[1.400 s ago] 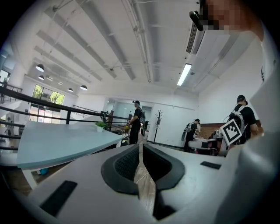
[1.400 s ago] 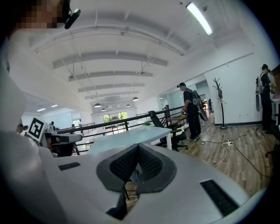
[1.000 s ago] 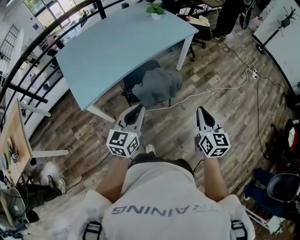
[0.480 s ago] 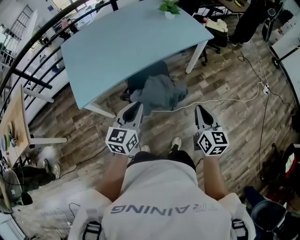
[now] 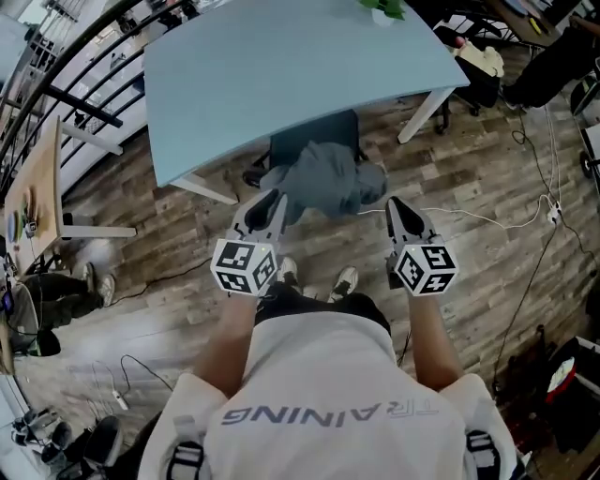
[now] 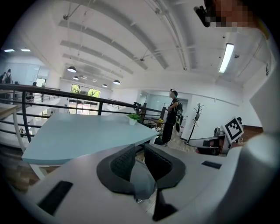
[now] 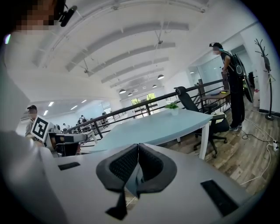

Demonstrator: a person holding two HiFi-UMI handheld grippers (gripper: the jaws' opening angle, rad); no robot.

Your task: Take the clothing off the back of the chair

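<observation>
Clothing [image 5: 323,178] hangs on the chair [image 5: 314,139] back, just ahead of our grippers and untouched. Left gripper [image 5: 270,200] jaws are a sliver apart, right gripper [image 5: 397,204] jaws fully together; both are empty.

You are holding two grippers, the left gripper [image 5: 271,199] and the right gripper [image 5: 397,204], with one marker cube on each. In front of you count one pale blue table [image 5: 281,75], one potted plant [image 5: 380,7], one dark chair [image 5: 314,141] and one grey garment [image 5: 323,178]. Two shoes [image 5: 287,272] show below (yours, one per foot). One white cable [image 5: 469,217] lies on the floor. The right gripper view adds one coat stand [image 7: 264,65] and one standing person [image 7: 229,78].
</observation>
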